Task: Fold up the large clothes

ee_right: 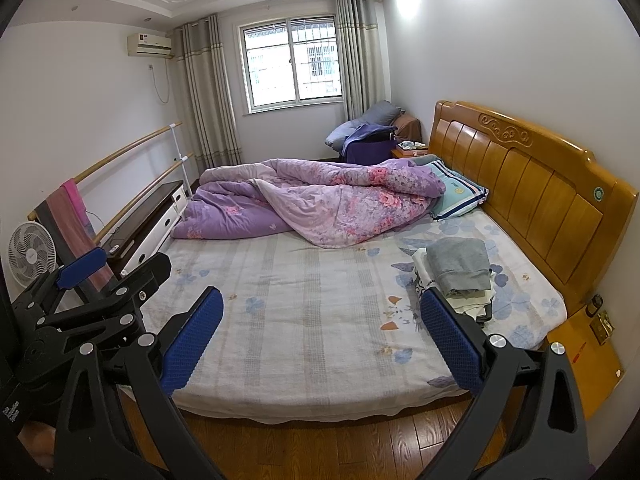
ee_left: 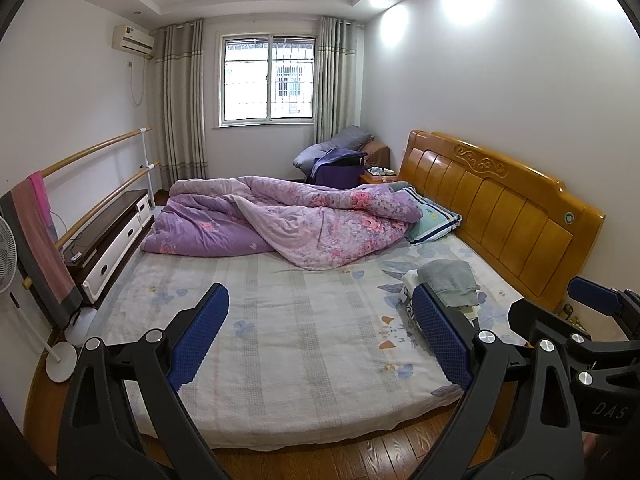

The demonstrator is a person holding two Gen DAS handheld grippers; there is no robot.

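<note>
Both grippers hanging over the near edge of the bed, nothing grabbed.

The left gripper (ee_left: 320, 336) and right gripper (ee_right: 324, 340) have their blue fingers (ee_right: 192, 340) spread wide, empty, over wood floor (ee_right: 320, 448). Loads of bare sheet on the bed (ee_right: 304, 300) in front. The folded clothes (ee_right: 460, 268), grey piece on top, are stacked near the headboard (ee_right: 540, 188); the purple duvet (ee_right: 320, 200) is bunched along the far side. "DAS" shows on the right gripper's body in the left view.

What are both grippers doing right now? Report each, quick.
Left gripper: open, holding nothing, above the bed.
Right gripper: open, holding nothing.
</note>
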